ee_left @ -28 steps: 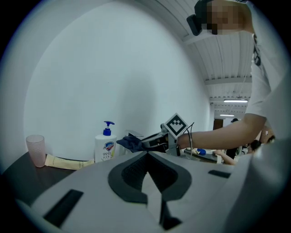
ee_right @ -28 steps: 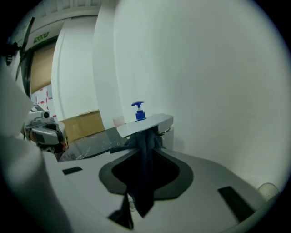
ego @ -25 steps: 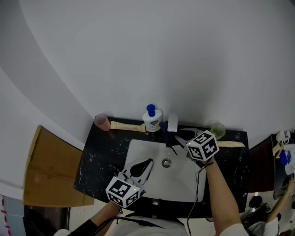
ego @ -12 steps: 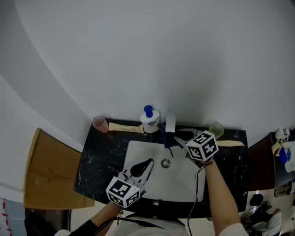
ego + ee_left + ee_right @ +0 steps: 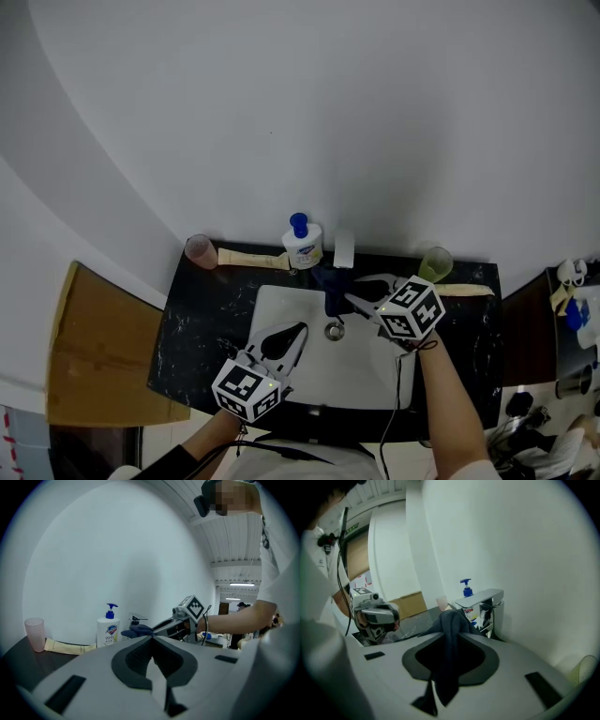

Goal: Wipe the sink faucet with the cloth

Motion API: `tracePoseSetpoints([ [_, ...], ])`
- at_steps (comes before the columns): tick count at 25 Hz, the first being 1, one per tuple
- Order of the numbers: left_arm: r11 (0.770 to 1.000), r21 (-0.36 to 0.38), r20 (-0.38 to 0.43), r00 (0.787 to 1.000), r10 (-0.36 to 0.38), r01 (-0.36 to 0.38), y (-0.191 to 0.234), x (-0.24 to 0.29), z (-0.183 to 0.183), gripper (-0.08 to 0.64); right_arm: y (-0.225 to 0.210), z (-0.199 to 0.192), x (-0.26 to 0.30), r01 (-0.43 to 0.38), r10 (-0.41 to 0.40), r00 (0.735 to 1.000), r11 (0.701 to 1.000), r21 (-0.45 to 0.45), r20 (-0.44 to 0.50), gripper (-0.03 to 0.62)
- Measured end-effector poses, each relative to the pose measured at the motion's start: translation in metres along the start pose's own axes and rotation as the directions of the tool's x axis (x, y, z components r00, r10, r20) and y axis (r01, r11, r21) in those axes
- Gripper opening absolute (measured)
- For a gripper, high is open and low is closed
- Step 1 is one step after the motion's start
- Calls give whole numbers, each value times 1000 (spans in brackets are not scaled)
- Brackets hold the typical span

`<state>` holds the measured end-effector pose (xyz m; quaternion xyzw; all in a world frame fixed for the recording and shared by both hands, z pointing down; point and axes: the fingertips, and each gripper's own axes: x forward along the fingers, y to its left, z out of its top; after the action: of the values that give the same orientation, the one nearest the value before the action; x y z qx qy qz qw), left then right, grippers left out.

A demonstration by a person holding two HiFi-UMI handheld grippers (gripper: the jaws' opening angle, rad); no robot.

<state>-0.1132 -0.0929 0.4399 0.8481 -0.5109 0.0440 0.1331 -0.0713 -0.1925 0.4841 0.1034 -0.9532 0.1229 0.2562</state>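
The white sink basin (image 5: 347, 370) lies below my 2 grippers. The chrome faucet (image 5: 485, 603) stands just beyond the fingers of my right gripper (image 5: 451, 629), which are clamped on the dark blue cloth (image 5: 446, 667). This cloth bunches just beside the spout. The fingers of my left gripper (image 5: 152, 639) are pressed together, with nothing between them.

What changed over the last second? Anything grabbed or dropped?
The right gripper shifted slightly left in the head view, dragging the cloth across the faucet's front. Nothing taken or released: it stays clamped on the cloth. The left gripper stayed over the sink.
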Motion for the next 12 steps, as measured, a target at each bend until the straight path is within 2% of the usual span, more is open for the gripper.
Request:
tracePoseSetpoints([
  [6, 1000, 3, -4, 1000, -12, 12, -5, 1, -2, 2, -1, -1, 1, -12, 12, 1000, 1000, 3, -6, 80],
  [12, 1000, 7, -8, 1000, 3, -3, 1, -3, -2, 2, -32, 11, 5, 100, -101, 993, 995, 26, 53, 80],
])
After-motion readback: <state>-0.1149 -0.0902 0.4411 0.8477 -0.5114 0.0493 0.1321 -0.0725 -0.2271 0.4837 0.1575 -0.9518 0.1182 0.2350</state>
